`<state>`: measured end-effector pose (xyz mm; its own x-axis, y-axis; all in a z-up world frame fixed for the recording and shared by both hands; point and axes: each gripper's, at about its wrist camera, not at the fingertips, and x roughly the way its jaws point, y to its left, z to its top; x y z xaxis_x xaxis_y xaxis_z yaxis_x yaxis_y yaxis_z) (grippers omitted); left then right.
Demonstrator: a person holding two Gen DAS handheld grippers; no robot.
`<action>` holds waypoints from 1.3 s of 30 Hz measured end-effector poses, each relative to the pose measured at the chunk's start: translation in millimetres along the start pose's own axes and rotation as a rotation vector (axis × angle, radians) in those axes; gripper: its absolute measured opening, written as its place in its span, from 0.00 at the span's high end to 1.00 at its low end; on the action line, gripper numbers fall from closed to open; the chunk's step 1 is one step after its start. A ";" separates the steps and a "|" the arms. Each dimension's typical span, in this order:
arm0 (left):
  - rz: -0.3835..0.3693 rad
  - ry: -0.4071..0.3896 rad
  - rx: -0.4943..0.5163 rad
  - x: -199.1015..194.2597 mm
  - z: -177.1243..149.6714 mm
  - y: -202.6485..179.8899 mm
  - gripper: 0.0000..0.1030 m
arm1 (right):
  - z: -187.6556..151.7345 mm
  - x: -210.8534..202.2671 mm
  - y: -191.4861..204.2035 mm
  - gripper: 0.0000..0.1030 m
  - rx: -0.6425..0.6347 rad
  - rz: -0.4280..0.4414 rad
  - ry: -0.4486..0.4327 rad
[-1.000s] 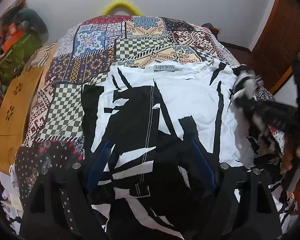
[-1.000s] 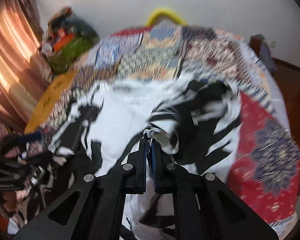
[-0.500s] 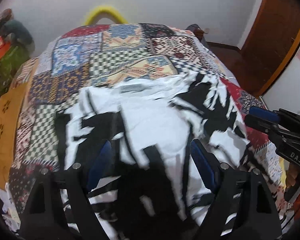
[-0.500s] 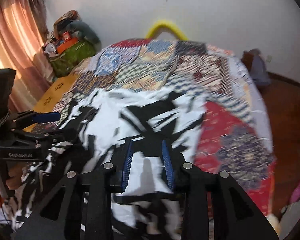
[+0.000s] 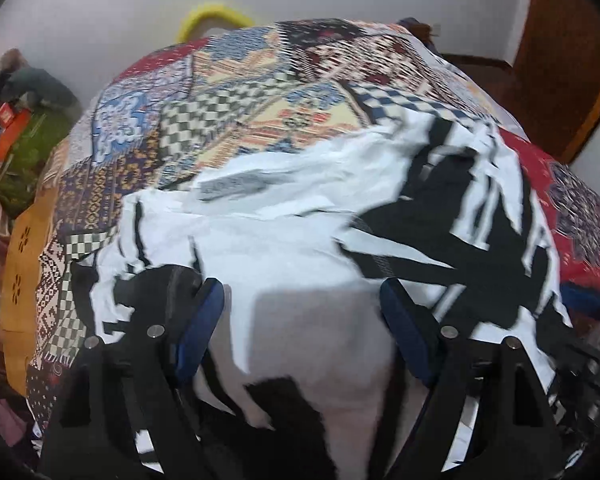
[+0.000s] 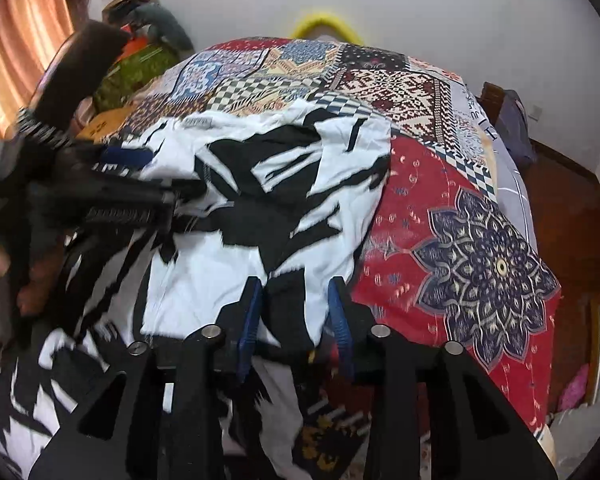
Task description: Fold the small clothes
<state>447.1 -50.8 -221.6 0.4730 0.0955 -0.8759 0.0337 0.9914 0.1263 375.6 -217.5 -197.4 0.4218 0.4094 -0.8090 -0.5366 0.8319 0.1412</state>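
Shirt (image 6: 260, 184) lying mid-frame on bed (image 6: 440, 208); soft, light, limp, so grabbing hem or edge is prob best. Right gripper (image 6: 296, 312) opening, cloth betw jaws unpinched. Left gripper (image 5: 300, 320) hovering wide, holding nothing

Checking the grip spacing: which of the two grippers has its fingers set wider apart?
The left gripper: its fingers straddle a broad stretch of shirt; the right gripper's, still opening, are much closer.
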 end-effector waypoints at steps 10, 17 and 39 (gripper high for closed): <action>-0.108 0.009 -0.083 -24.7 -2.5 36.9 0.21 | 28.3 -9.8 -18.5 0.67 0.071 0.004 -0.058; -0.184 0.023 -0.017 -18.8 -2.4 0.1 0.21 | 61.1 26.8 -36.9 0.67 0.182 0.023 -0.037; -0.030 -0.003 -0.025 -34.8 -31.3 43.4 0.22 | 52.9 -0.1 -27.8 0.85 0.100 -0.020 -0.018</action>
<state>404.6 -8.3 -200.2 0.4749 0.0649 -0.8777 0.0262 0.9958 0.0878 429.1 -220.9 -171.0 0.4450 0.3979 -0.8023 -0.4528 0.8729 0.1818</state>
